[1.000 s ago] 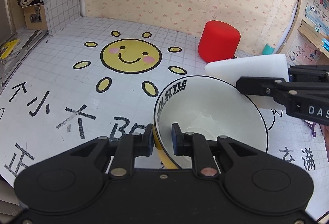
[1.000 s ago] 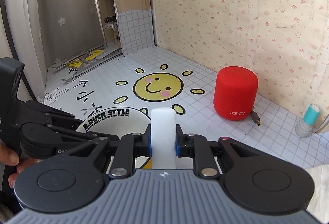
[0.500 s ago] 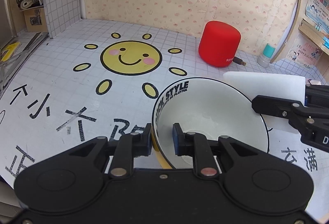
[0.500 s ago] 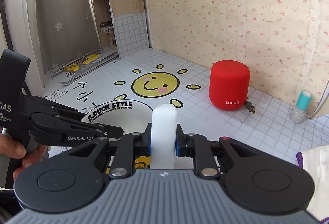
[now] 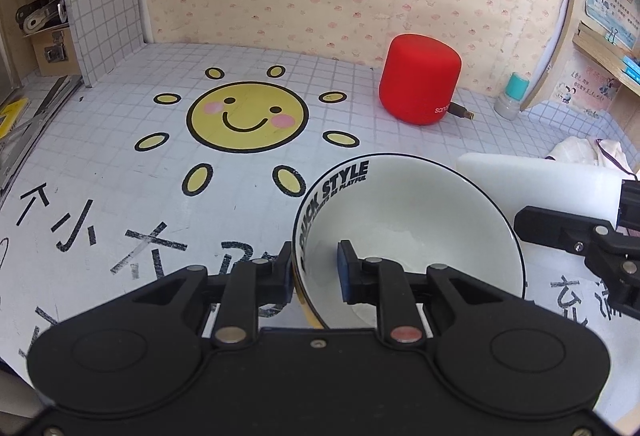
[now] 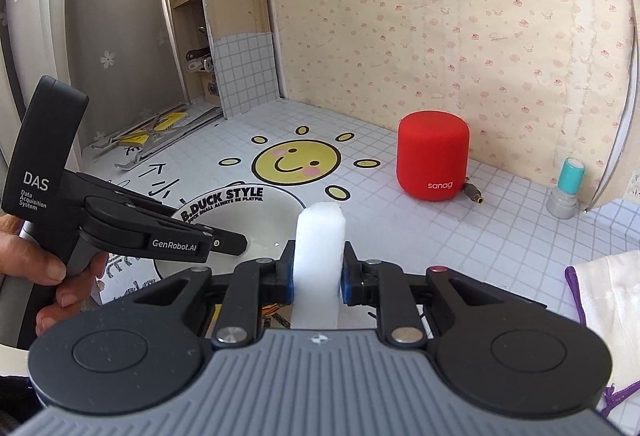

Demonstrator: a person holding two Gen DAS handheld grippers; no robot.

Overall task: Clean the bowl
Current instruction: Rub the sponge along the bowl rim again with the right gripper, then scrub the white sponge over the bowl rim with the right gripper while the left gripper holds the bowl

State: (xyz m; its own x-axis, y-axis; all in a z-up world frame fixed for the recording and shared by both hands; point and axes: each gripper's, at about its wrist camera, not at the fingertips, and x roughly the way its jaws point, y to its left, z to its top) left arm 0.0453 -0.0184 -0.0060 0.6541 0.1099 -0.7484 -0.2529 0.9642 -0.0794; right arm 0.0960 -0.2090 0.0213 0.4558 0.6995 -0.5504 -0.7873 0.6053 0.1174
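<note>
While the white ceramic bowl with black lettering (image 5: 408, 228) is pinched at its near rim by the left hand-held gripper (image 5: 314, 266), one finger outside the wall and one inside, it is held low and centre-right in the left wrist view, tilted with its mouth toward the camera. A white foam sponge block (image 6: 318, 260) is clamped upright between the pads of the right hand-held gripper (image 6: 318, 276), in the lower middle of the right wrist view, just right of the bowl's rim and not yet inside it.

For the wipe to be done well, the sponge would probably have to be brought over the rim and pressed against the inner wall, while the bowl is kept steady; a thin rim grip could slip under hard pressure.

On the white tiled desk (image 5: 120, 164) a red cylindrical speaker (image 5: 420, 80) stands at upper right, with a small teal-capped bottle (image 5: 512, 96) beside it and a white cloth (image 6: 612, 296) at the right edge. None of these is in the sponge's way.
</note>
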